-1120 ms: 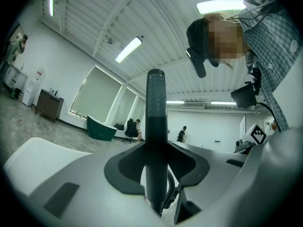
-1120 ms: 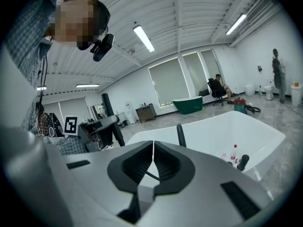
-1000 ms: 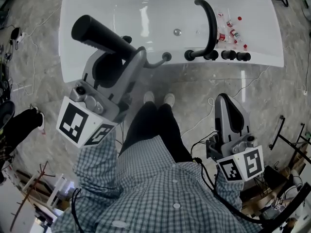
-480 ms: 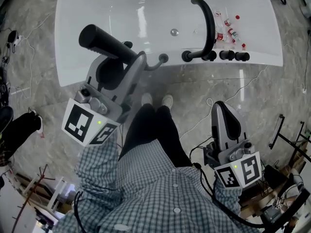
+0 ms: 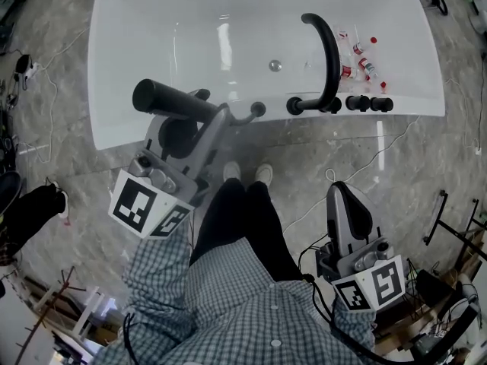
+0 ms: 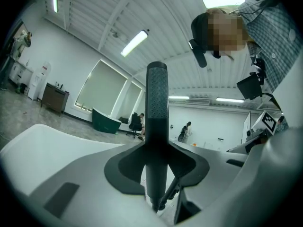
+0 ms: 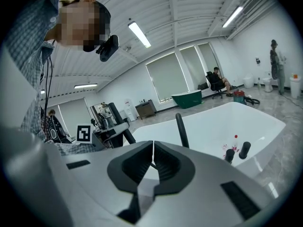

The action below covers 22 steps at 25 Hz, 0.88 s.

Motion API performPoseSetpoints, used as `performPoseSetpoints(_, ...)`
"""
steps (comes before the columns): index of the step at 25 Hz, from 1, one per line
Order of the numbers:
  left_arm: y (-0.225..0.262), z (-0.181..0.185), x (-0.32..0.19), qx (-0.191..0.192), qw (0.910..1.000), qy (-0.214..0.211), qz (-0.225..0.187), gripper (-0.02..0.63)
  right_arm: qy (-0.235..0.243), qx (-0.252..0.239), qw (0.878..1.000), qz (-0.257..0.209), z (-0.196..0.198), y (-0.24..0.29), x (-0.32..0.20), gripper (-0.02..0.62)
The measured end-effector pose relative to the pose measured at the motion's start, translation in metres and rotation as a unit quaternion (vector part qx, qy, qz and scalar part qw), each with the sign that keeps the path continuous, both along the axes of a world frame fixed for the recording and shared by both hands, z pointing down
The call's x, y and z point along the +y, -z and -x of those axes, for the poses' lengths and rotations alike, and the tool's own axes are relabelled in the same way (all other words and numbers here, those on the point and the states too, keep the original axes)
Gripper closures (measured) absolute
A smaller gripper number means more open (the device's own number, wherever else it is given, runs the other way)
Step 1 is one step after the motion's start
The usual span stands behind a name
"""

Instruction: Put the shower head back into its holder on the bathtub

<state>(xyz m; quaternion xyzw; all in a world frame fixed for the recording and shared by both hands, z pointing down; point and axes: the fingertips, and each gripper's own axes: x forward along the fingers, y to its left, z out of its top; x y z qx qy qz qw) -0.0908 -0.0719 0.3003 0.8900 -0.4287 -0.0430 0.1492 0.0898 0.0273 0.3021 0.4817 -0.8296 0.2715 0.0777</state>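
The left gripper (image 5: 209, 116) is pinching the black cylindrical shower head (image 5: 169, 99), holding it over the white bathtub's (image 5: 122, 124) near rim. Further right along that rim, an arched black faucet (image 5: 329, 52) and black round knobs (image 5: 370, 103) are standing, with small red-capped bottles (image 5: 364, 55) lying behind them. The right gripper (image 5: 346, 204) is hanging well aside, its jaws pressed together on nothing.

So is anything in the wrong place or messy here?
Yes. The shower head is out of its holder, clamped in the left hand-held gripper above the bathtub rim. Small red-capped bottles sit scattered beside the taps.
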Motion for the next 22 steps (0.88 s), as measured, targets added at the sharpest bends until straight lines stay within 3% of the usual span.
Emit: performPoseSetpoints(22, -0.063, -0.015, -0.002, -0.038, 0.9985, -0.028, 0.028, 0.466, 0.0, -0.013, 0.999, 0.038, 0.004, -0.055, 0.0, 0.577)
